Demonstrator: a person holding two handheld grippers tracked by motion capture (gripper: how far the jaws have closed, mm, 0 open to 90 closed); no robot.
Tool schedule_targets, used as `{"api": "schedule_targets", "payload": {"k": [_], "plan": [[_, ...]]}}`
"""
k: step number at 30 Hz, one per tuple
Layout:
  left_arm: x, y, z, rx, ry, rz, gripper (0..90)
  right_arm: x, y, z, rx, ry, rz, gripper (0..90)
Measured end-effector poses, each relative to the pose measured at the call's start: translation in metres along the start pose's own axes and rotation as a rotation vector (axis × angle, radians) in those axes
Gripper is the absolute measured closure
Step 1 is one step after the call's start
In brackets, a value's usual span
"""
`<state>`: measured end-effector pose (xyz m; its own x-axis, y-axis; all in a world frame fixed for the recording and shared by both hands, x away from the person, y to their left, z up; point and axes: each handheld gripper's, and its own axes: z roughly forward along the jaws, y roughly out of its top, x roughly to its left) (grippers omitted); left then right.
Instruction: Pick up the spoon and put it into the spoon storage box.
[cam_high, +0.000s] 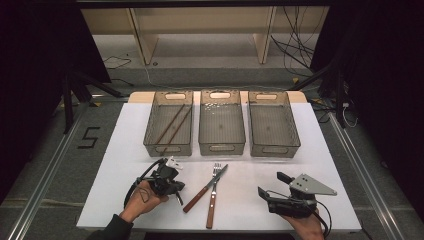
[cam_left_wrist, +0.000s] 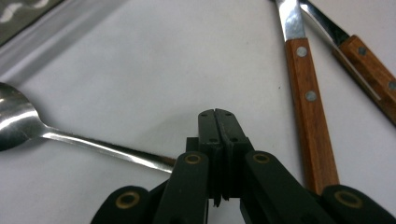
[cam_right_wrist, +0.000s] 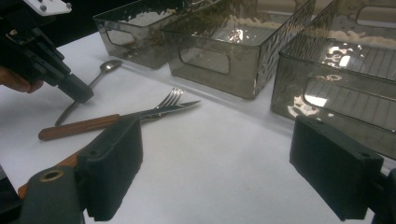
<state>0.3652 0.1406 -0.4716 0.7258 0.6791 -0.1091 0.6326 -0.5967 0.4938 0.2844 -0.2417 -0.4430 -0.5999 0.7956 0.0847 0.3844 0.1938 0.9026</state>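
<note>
Brown chopsticks (cam_high: 170, 125) in left bin (cam_high: 168, 145)

High view: the white surface (cam_high: 280, 150) is evenly lit from above, while the surroundings at both sides fall into near-black; shadows beneath objects are short and soft, and focus is slightly soft throughout. Left gripper view: bright and sharp at mid-distance, with glare on the spoon (cam_left_wrist: 18, 122) bowl and blurred near foreground. Right gripper view: specular highlights glitter on the clear bins (cam_right_wrist: 243, 51); the near black jaws are out of focus.
</note>
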Motion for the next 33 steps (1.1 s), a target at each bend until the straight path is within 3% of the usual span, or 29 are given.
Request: {"api": "schedule_targets", "payload": {"k": [10,22,33], "plan": [[0.005,-0.005,-0.005,0.041,0.014,0.01,89.0,0.001,0.0,0.0,0.001,-0.003,-0.001,17.9],[0.027,-0.024,-0.022,0.134,0.006,-0.049,89.0,0.002,0.001,-0.001,0.002,-0.004,-0.002,17.9],[0.053,-0.038,-0.036,0.182,0.065,-0.11,88.9,0.004,0.001,-0.001,0.003,-0.005,-0.007,17.9]]}}
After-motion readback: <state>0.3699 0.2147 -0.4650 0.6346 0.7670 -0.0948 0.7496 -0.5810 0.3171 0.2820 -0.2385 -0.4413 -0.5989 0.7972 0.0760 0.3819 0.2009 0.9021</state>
